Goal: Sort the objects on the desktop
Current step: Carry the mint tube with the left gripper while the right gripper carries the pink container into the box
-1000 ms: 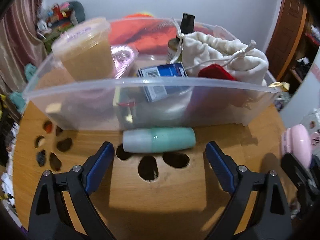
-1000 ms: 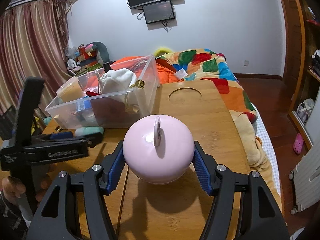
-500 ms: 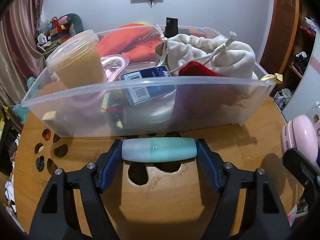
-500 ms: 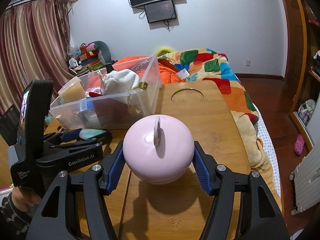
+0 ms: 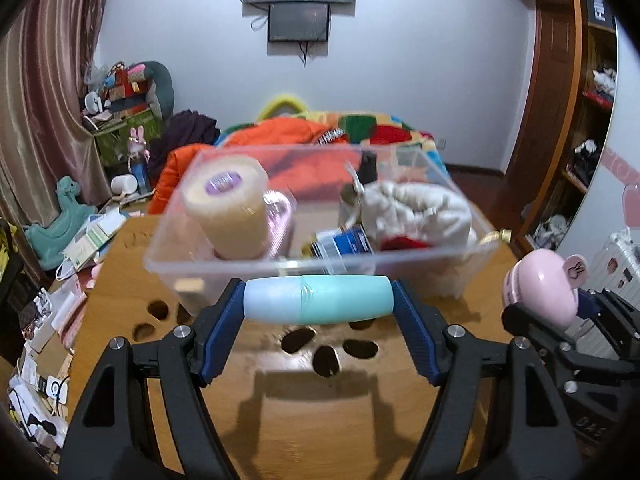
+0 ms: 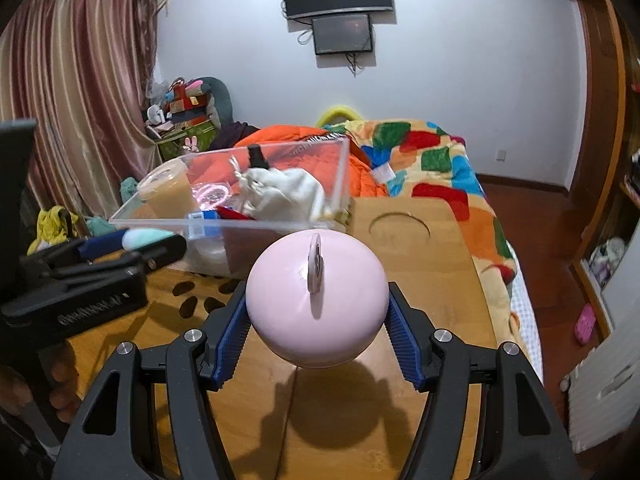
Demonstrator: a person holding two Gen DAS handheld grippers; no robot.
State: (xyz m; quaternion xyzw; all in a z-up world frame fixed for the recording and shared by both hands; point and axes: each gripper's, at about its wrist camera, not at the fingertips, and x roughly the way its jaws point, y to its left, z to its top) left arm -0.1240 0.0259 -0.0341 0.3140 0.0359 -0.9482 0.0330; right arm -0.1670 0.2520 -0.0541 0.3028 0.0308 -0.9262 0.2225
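Item one: mint tube point(image 5: 318, 299). I am gripping it end to end in my left gripper point(image 5: 319, 308), a blue pad point(image 5: 228, 320) pressing on each cap; the jaws have just been closing onto it. I am holding it level, clear of the wooden table point(image 5: 304, 420), just in front of the near wall of the clear plastic bin point(image 5: 256, 270).

Item two: pink round case point(image 6: 316, 300). I am clamping it across its widest part in my right gripper point(image 6: 316, 320), above the table and to the right of the bin, its small tab facing the lens.

Item three: the bin's contents, which I am noting for clearance. A lidded tub point(image 5: 228, 212) of tan stuff is sitting at the left, a cream drawstring pouch point(image 5: 416, 212) at the right, and a blue carton point(image 5: 344, 242) and a red piece are lying low in the middle.

Handling note, my own judgement: both pieces are likely going into the bin. I am aiming to carry the tube over the near rim before tilting, since a grip on rounded caps could let it pivot. The lower gap between tub and pouch looks the best landing. I am planning to let go low, and to bring the case in afterwards so the two grippers are not crowding each other.
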